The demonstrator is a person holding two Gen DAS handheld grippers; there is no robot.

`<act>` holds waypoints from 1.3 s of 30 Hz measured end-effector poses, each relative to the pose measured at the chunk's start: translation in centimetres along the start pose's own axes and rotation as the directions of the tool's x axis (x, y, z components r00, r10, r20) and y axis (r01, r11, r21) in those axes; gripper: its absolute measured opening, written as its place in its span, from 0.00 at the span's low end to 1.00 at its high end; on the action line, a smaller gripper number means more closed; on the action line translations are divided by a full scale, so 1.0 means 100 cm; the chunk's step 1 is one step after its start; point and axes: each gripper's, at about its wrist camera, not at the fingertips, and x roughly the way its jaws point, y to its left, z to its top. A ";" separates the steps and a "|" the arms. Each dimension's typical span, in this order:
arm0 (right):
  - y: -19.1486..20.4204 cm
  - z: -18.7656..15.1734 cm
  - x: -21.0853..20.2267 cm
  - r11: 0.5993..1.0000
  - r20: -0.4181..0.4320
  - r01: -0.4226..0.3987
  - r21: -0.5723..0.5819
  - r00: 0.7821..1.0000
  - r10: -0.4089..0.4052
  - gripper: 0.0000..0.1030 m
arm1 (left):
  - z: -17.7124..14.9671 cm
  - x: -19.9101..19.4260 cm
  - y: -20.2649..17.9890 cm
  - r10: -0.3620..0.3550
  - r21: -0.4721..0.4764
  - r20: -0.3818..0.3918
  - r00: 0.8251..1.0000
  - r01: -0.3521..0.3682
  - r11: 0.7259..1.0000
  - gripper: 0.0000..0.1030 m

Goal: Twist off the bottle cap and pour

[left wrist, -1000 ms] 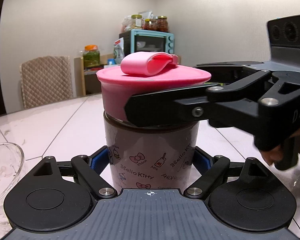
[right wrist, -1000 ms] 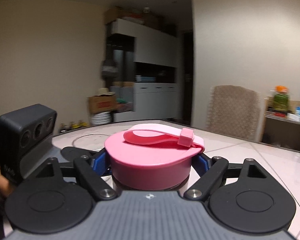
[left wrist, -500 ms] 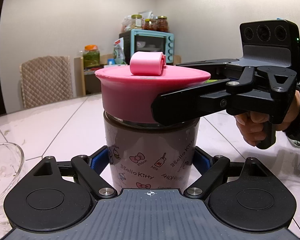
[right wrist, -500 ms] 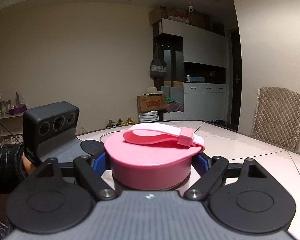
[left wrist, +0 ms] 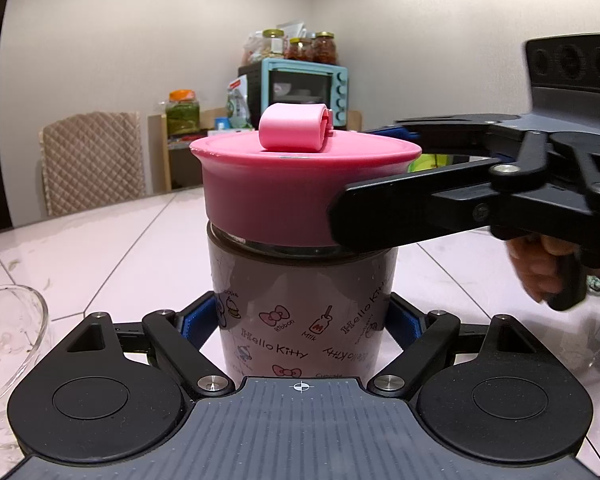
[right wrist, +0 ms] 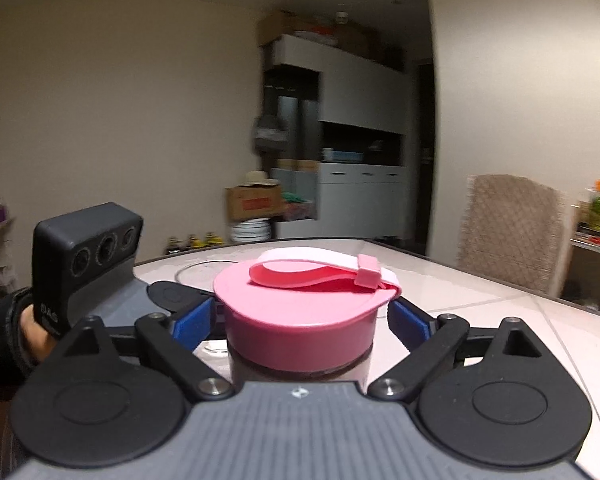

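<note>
A brown Hello Kitty bottle point(left wrist: 303, 320) stands on the white table point(left wrist: 100, 248). My left gripper point(left wrist: 301, 322) is shut on its body, a blue pad pressed on each side. A pink cap point(left wrist: 284, 196) with a folded strap sits on the bottle's neck. My right gripper point(right wrist: 300, 326) reaches around that cap point(right wrist: 300, 320) from the right. Its jaws are opening, and a small gap shows between each blue pad and the cap's rim. In the left wrist view one black finger of the right gripper point(left wrist: 359, 178) crosses the cap's front.
A clear glass bowl point(left wrist: 8, 340) sits on the table at the left, close to my left gripper. A hand point(left wrist: 539, 272) holds the right gripper's handle. A quilted chair point(left wrist: 92, 160) stands past the table's far edge, with shelves and a blue oven behind it.
The right gripper turned the cap, so the strap swung end-on to the left camera. Its pads have now parted from the cap. The left gripper and bottle stayed still.
</note>
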 end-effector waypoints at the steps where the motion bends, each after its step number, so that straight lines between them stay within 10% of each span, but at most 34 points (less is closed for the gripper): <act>1: 0.005 0.000 -0.002 1.000 0.004 0.025 0.005 1.000 -0.025 0.92 | 0.000 0.000 0.000 0.000 0.000 0.000 1.000 0.000 1.000 0.88; 11: 0.040 -0.006 0.002 0.960 0.046 0.276 0.053 0.959 -0.279 0.94 | 0.000 0.000 0.000 0.000 0.000 0.000 1.000 0.000 1.000 0.88; 39: 0.047 -0.019 0.030 0.930 0.031 0.341 0.140 0.937 -0.348 0.83 | 0.001 0.001 0.002 -0.001 0.000 -0.001 1.000 0.001 1.000 0.88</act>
